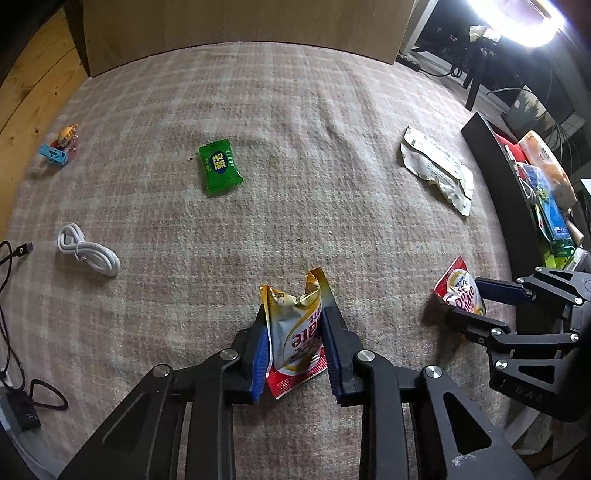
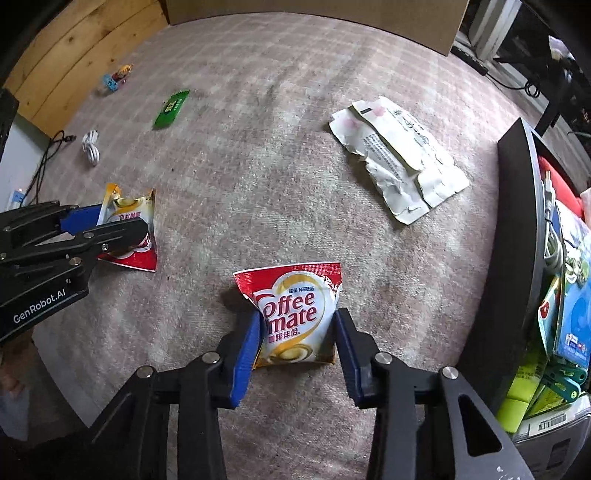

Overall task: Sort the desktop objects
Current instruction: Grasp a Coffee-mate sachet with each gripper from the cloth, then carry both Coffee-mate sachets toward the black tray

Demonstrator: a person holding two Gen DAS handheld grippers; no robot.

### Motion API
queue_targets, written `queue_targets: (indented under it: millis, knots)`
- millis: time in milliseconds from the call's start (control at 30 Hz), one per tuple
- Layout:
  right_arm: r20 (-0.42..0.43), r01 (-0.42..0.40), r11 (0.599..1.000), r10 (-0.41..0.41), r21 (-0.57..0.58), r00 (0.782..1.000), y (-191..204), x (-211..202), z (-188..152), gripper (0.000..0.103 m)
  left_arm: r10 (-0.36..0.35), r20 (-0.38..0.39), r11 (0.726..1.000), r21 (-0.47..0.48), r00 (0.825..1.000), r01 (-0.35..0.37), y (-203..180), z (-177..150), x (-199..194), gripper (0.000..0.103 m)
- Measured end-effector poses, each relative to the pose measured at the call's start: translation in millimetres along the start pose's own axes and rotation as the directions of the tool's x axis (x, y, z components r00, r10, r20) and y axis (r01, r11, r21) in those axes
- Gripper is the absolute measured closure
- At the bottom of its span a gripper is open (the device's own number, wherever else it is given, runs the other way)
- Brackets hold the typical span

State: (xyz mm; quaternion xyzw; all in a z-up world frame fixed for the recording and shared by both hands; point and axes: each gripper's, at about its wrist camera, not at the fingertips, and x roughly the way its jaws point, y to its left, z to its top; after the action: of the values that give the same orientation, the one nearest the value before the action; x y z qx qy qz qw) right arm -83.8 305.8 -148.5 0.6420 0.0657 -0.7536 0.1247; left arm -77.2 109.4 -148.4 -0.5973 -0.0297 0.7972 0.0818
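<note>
My left gripper is shut on a red, white and gold Coffee-mate sachet, which buckles between the blue pads just above the checked cloth. It also shows in the right wrist view. My right gripper is shut on a second Coffee-mate sachet, its sides squeezed by the pads; it shows in the left wrist view too. A green candy packet, a coiled white cable, a crumpled white paper bag and a small blue and yellow toy lie on the cloth.
A black tray at the right edge holds several packets, clips and a white cable. A cardboard box stands at the far side. Black cables and an adapter lie at the left edge.
</note>
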Motion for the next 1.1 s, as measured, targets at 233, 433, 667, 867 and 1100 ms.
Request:
queue_targets:
  millis: [233, 433, 667, 867, 1100]
  knots:
    - [0.028, -0.05, 0.997, 0.048, 0.06, 0.998, -19, -9, -6, 0.07, 0.007, 0.016, 1.0, -0.02, 1.0, -0.006, 6, -2, -10, 0.078]
    - [0.081, -0.093, 0.99, 0.085, 0.106, 0.993, -36, -32, -15, 0.07, 0.011, 0.041, 1.0, -0.014, 0.999, -0.01, 4, -3, -27, 0.079]
    - [0.155, -0.111, 0.983, 0.088, 0.149, 0.984, -40, -61, -45, 0.07, -0.018, 0.084, 0.999, 0.042, 0.996, 0.014, -32, 9, -46, 0.079]
    - [0.234, -0.122, 0.973, 0.074, 0.196, 0.969, -37, -82, -41, 0.07, -0.064, 0.12, 0.99, 0.136, 0.991, 0.047, -82, 25, -65, 0.079]
    - [0.319, -0.116, 0.95, 0.019, 0.289, 0.948, -78, -123, -69, 0.07, -0.135, 0.152, 0.963, 0.254, 0.979, 0.093, -154, 43, -81, 0.078]
